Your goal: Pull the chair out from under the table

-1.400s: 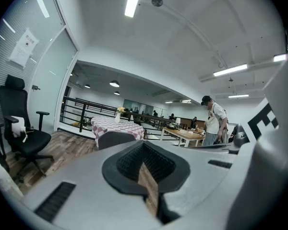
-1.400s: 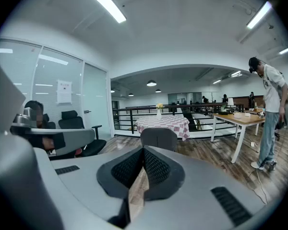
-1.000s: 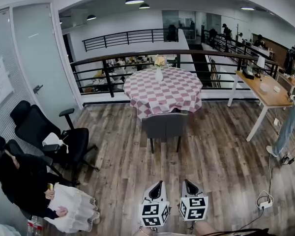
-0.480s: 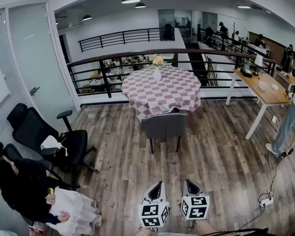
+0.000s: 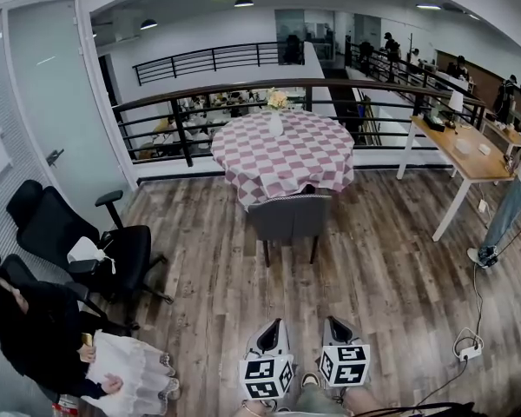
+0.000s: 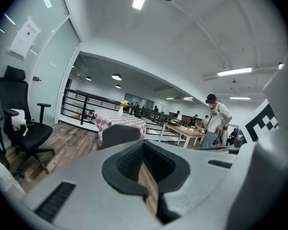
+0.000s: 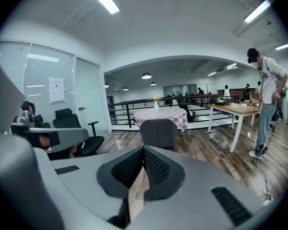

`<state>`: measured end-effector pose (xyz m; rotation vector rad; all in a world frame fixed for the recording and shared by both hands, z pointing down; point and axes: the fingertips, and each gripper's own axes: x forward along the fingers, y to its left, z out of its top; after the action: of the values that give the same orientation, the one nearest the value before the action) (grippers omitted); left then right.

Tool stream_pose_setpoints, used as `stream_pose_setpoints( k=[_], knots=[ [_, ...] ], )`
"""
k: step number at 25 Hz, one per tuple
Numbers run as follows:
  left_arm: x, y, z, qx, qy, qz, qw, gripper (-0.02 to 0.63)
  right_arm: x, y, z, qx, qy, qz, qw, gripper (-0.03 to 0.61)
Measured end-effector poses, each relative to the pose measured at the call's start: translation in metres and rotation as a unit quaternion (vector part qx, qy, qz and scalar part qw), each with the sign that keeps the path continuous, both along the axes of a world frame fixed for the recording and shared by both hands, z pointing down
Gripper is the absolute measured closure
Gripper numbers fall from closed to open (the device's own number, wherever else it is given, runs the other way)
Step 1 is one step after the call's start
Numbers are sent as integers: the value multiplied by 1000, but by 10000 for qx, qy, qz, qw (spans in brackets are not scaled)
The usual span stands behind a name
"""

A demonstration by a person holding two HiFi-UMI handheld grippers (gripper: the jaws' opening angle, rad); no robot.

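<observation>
A grey upholstered chair [image 5: 289, 218] stands tucked against the near side of a round table [image 5: 282, 150] covered with a red-and-white checked cloth. Its back faces me, several steps away across the wooden floor. My left gripper [image 5: 276, 323] and right gripper [image 5: 331, 321] show side by side at the bottom of the head view, both pointing at the chair, both shut and empty. In the left gripper view the chair [image 6: 120, 134] lies beyond the shut left gripper [image 6: 143, 144]. The right gripper view has the chair [image 7: 158, 132] straight ahead of the right gripper [image 7: 143, 149].
A vase of flowers [image 5: 276, 120] stands on the table, with a black railing [image 5: 243, 94] behind. Black office chairs [image 5: 78, 241] and a seated person [image 5: 35, 328] are at the left. At the right are a wooden desk [image 5: 460, 150], a standing person [image 5: 512, 202] and a floor power strip [image 5: 467, 353].
I have moved a little forward: the table and chair sit slightly nearer in the head view. Both grippers stay shut and empty, side by side.
</observation>
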<state>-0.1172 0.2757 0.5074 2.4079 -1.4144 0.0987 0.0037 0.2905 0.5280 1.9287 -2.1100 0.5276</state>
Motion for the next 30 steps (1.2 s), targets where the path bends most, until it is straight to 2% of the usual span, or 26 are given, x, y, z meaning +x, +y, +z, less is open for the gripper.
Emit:
stream_pose_setpoints(
  k=[9, 30],
  knots=[
    [14, -43, 6, -55, 66, -98, 9999, 614, 10, -50, 3, 15, 19, -148, 9999, 561],
    [80, -142, -2, -54, 63, -216, 9997, 614, 74, -148, 0, -80, -117, -296, 9995, 561]
  ],
)
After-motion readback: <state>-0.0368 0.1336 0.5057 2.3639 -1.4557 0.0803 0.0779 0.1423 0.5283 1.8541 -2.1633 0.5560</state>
